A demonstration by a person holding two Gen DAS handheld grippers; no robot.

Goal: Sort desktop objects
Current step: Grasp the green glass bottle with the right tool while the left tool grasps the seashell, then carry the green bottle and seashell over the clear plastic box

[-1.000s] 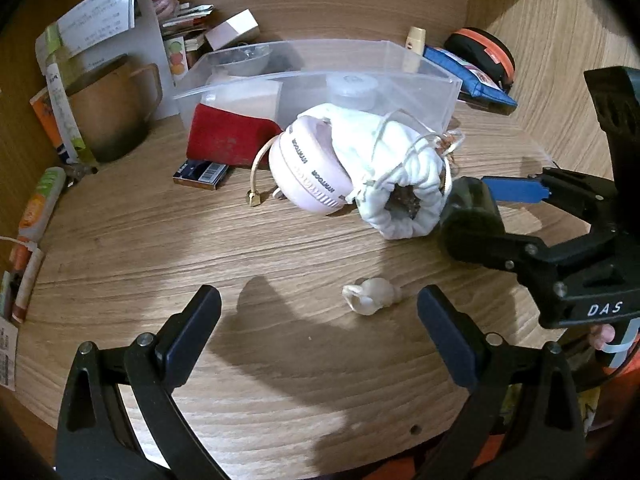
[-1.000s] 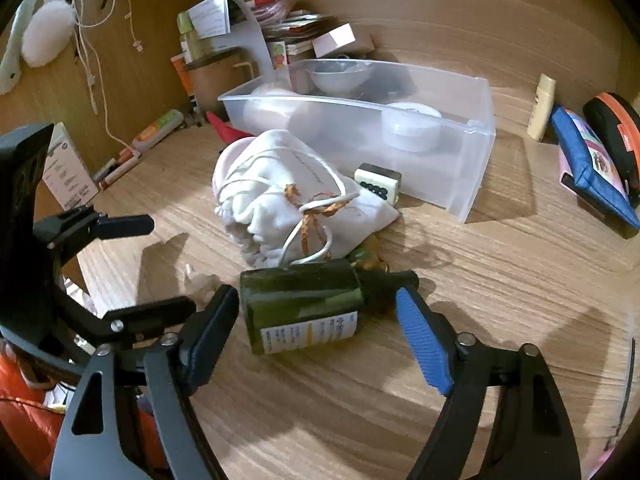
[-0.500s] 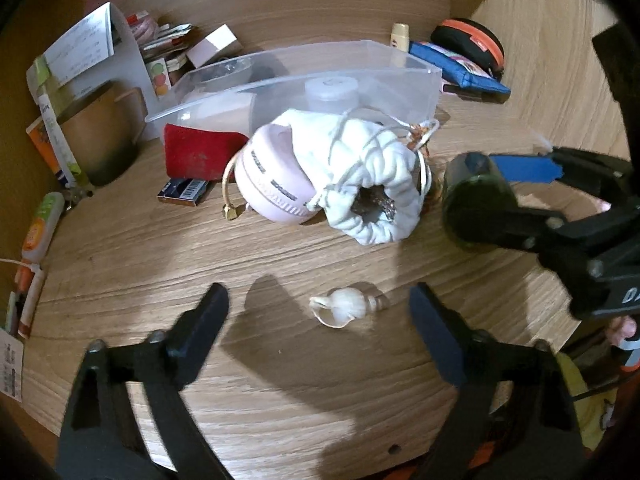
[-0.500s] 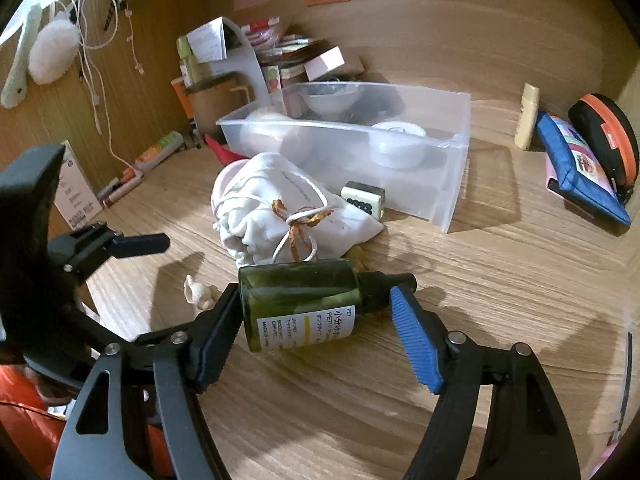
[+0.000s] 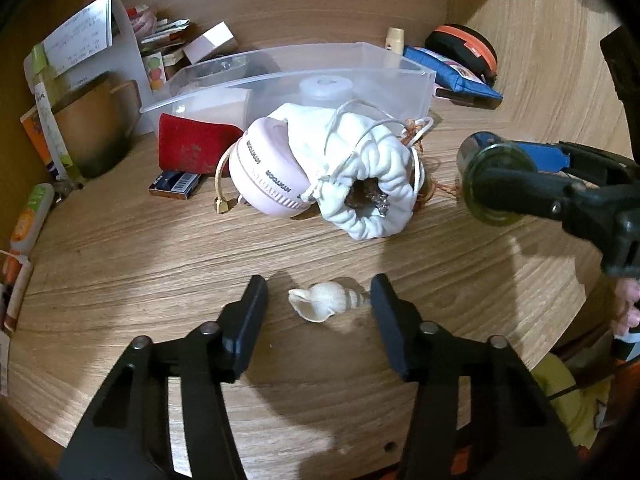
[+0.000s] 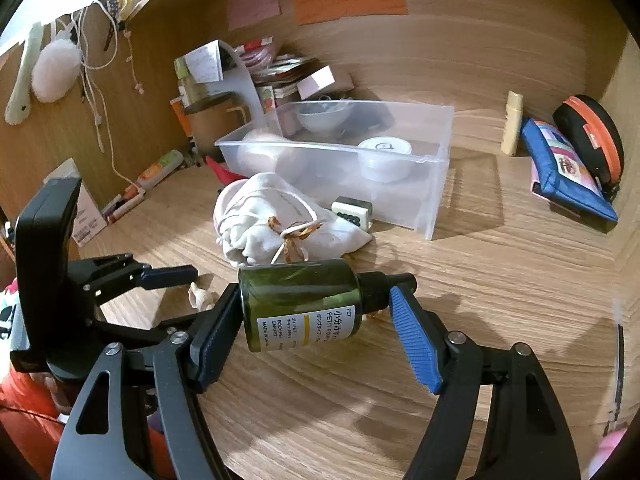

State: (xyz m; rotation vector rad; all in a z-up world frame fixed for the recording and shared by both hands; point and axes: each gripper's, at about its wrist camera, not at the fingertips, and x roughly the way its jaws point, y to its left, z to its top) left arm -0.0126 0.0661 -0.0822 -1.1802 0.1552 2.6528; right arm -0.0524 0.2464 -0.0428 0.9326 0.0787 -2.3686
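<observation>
The right tool [image 6: 316,332] clamps a dark green bottle [image 6: 300,304] end to end, lifted off the wooden counter [image 6: 500,272]. Only the left view shows the left tool [image 5: 318,300] spread wide around a white seashell [image 5: 324,302], with its right finger tip close to the shell's tip. Farther back, a white drawstring pouch [image 5: 360,164] lies before a clear plastic bin [image 6: 436,184]; bare counter stretches right.

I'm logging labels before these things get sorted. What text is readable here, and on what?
"PET", "PETIT", "MADE IN JAPAN": white label of the green bottle held in the right gripper; its Japanese lines are too small to read.
Pink round case: upside-down brand lettering, not legible.
Folded paper note: handwriting, blurred.
Small dark box: barcode only, digits unreadable.
</observation>
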